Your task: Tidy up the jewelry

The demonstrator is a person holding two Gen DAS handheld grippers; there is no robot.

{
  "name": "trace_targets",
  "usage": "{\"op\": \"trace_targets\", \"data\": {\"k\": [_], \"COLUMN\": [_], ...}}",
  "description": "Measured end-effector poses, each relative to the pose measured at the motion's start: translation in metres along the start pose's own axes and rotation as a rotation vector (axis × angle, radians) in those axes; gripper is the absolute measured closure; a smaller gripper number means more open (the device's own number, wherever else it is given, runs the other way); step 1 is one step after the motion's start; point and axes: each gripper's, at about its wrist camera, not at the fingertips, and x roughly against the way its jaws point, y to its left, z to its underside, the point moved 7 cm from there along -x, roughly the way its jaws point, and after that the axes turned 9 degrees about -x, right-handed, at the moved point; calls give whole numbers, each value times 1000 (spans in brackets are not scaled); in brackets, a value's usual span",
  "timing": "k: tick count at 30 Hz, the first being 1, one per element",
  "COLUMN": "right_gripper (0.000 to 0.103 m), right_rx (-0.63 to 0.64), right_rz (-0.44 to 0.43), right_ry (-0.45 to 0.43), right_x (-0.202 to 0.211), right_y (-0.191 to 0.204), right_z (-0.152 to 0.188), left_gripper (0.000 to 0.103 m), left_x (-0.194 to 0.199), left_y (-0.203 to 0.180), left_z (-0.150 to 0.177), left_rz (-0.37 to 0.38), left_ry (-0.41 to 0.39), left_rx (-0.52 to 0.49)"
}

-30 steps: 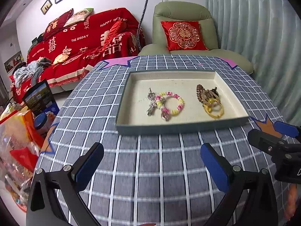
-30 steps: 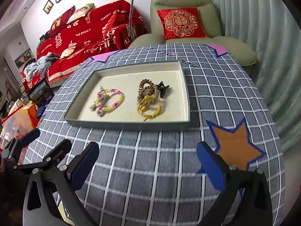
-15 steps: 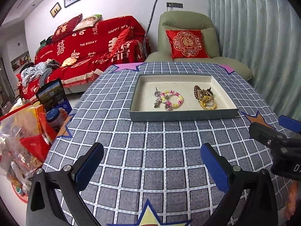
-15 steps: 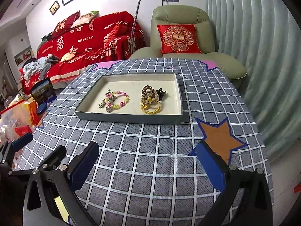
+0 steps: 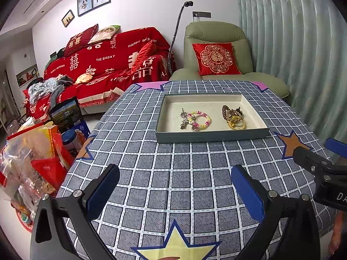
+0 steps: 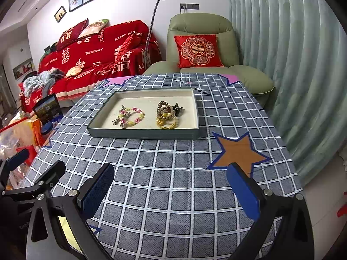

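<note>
Over the checked tablecloth [image 5: 173, 173] I hold my left gripper [image 5: 175, 192] and right gripper [image 6: 171, 190], both spread wide and empty, well short of the tray [image 6: 143, 133]. Behind, the sofa cover [image 5: 121, 58] reads "HAPPY WEDDING" and "THE BIGDAY". Inside the tray lie a beaded bracelet [image 6: 132, 117] and, apart, a tangled gold-brown pile [image 6: 167, 114], pieces hard to separate.

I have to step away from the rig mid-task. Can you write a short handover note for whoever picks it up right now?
Left gripper: open, empty, over the checked tablecloth.
Right gripper: open, empty, likewise short of the tray.
Shallow grey tray holds a pink-and-yellow beaded bracelet with metal charms, apart from a tangled pile of brown and gold pieces.
Done: all visible jewelry sits in the tray.
Left: possibly untangling the pile.
</note>
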Motion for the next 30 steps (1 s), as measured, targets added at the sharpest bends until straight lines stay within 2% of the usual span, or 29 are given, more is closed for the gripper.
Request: {"op": "trace_targets", "data": {"k": [13,30], "right_gripper": [0,0], "right_rx": [-8,-10], "right_rz": [17,17], "right_ry": [-13,-18], "right_x": [13,17], "right_y": [-8,-8], "right_z": [5,5], "left_gripper": [0,0], "left_x": [9,12], "left_y": [-1,2], "left_z": [3,4], "left_rz": [24,-1], "left_ry": [4,4], "left_rx": [19,21]}}
